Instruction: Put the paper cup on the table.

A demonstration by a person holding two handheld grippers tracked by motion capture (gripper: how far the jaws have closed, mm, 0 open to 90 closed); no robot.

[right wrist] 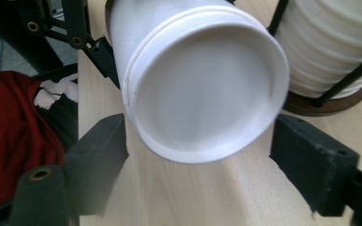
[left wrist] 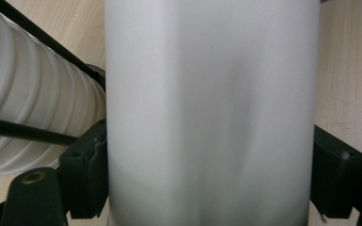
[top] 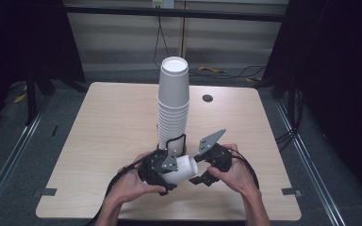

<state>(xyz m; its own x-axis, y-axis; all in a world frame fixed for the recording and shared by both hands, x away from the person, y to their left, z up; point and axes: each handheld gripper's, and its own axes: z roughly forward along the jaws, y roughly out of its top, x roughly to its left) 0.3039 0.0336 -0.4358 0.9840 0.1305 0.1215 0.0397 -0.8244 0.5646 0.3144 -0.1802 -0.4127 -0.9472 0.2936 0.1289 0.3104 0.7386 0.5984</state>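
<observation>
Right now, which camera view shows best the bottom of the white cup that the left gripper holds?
The right gripper view: the white cup turns its round recessed bottom straight to that camera. The left gripper view gives just its side wall between the jaws. The high view has the whole cup lying sideways, bottom seen at an angle, small.

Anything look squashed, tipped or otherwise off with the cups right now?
The single cup lies sideways in the left gripper, its wall pinched flat with creases in the left gripper view. The stack stands upright in its holder.
</observation>
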